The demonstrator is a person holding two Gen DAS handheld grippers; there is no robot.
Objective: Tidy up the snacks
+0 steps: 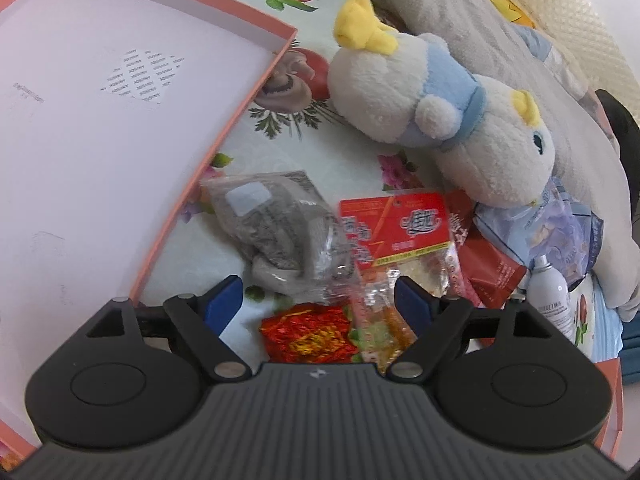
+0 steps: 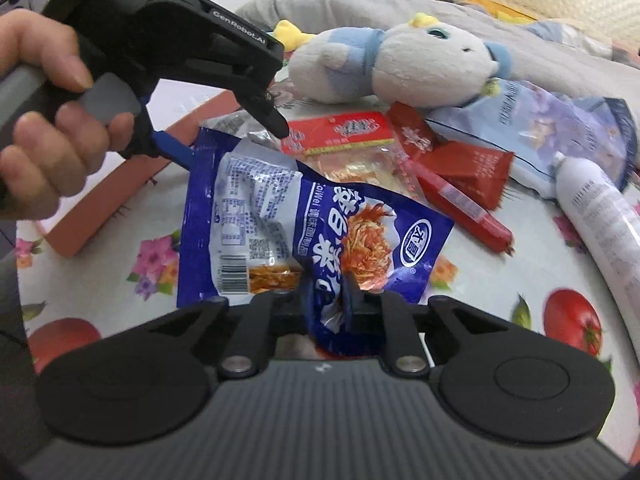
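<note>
Spread under everything: flower-and-tomato printed tablecloth (image 2: 500, 288), crowded with loose packets. Far left in the left wrist view, shallow pink-rimmed cardboard box with bare white floor (image 1: 256, 80), likely the place meant for the snacks, lying with nothing in it.

Right gripper (image 2: 328, 296) clenched on the near edge of the blue plastic packet of pickled cabbage (image 2: 280, 220), pinched at the seam, probably so that the limp bag can be dragged or lifted without crushing the filling. Rest of the packet lying flat on the cloth, far corner over the red-and-clear plastic packet (image 1: 396, 236).

Left gripper (image 1: 320, 300) released, blue pads (image 1: 224, 300) spread wide and touching nothing, poised above the small orange-red foil packet (image 1: 312, 332). Looks kept ready for the next pick. Held by a hand (image 2: 52, 120) on its handle.

Just beyond the open pads: grey cloth in a clear bag (image 1: 280, 232). To the right: red carton (image 2: 468, 168), red sausage stick (image 2: 460, 204), pale blue bag (image 2: 552, 132), white tube (image 2: 600, 208), all overlapping or touching.

Far side blocked by the white, blue and yellow plush toy (image 1: 400, 88). Open cloth mainly near and left of the blue packet. Box wall to be cleared first; left gripper sitting in that path.
</note>
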